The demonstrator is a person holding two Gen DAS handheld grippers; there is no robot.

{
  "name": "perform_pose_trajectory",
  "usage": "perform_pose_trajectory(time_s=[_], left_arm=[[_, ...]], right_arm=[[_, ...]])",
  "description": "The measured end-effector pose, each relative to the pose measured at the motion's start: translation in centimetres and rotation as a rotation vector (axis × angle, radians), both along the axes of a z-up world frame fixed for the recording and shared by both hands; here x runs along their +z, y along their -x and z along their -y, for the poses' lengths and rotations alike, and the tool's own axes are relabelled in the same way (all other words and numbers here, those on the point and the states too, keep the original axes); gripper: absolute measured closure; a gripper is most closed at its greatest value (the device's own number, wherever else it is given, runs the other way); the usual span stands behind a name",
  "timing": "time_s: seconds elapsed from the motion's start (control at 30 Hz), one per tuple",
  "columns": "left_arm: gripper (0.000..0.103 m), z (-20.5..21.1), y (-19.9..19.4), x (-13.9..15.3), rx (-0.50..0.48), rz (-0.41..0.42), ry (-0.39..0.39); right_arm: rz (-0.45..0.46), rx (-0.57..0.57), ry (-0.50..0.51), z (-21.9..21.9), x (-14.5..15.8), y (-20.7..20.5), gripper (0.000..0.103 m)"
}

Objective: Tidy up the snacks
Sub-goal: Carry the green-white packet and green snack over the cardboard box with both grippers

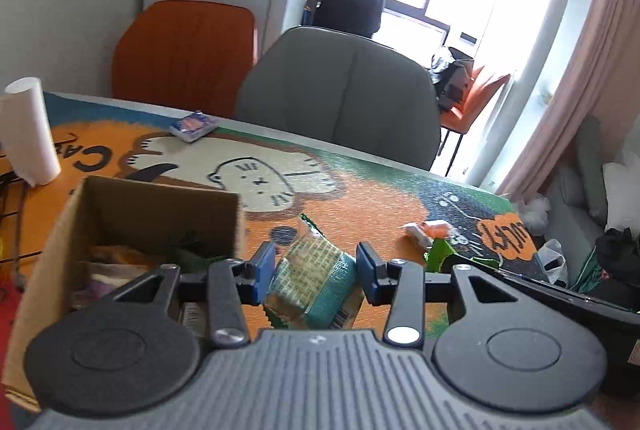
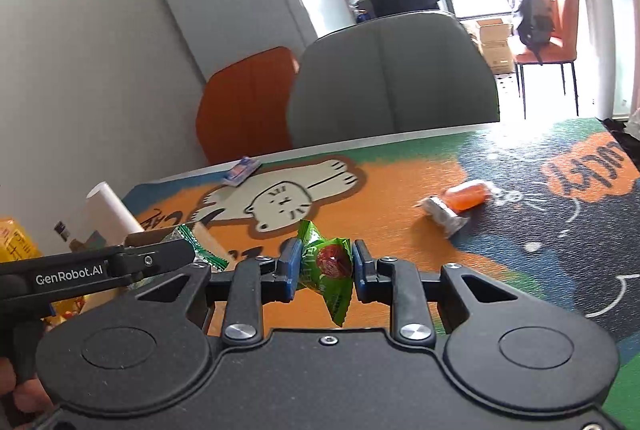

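Note:
My left gripper (image 1: 316,258) is shut on a cream-and-teal snack packet (image 1: 312,282), held off the table just right of an open cardboard box (image 1: 160,205). Several snacks lie inside the box. My right gripper (image 2: 326,262) is shut on a green packet with a red fruit picture (image 2: 330,266), which hangs between the blue pads above the orange part of the mat. An orange snack in clear wrap (image 2: 460,199) lies loose on the mat to the right. A small blue packet (image 2: 240,170) rests near the table's far edge.
The cartoon cat mat (image 2: 400,230) covers the table. A white paper roll (image 1: 30,133) stands at the left, beside a yellow pack (image 2: 16,242). A grey chair (image 1: 340,97) and an orange chair (image 1: 184,53) stand behind the far edge. A person stands in the background.

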State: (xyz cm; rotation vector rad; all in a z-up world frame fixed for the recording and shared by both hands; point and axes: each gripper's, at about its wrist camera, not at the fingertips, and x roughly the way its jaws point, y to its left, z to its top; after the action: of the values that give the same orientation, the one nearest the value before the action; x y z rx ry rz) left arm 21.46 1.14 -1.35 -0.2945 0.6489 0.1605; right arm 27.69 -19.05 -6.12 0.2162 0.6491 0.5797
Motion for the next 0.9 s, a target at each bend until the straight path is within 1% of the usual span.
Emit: perform_pose_trajectory(time_s=[0.5,0.83,0.9], left_arm=[[0.060,-5.5,3.6,0.3,0.110,-0.021,-0.002],[0.059,-7.6,5.5,-0.1,0.143,-0.047,0.005],[0.058,-8.1,5.9,-0.2,0.162,-0.052,0.009]], right_arm=[[0.018,0.104,-0.013,-5.0,1.2,2.0,0.078],[0.028,0.168,-0.014,-8.0,2.0,3.2,0.078],[0.032,0.185,-0.011,-8.7,2.1,3.7,0.078]])
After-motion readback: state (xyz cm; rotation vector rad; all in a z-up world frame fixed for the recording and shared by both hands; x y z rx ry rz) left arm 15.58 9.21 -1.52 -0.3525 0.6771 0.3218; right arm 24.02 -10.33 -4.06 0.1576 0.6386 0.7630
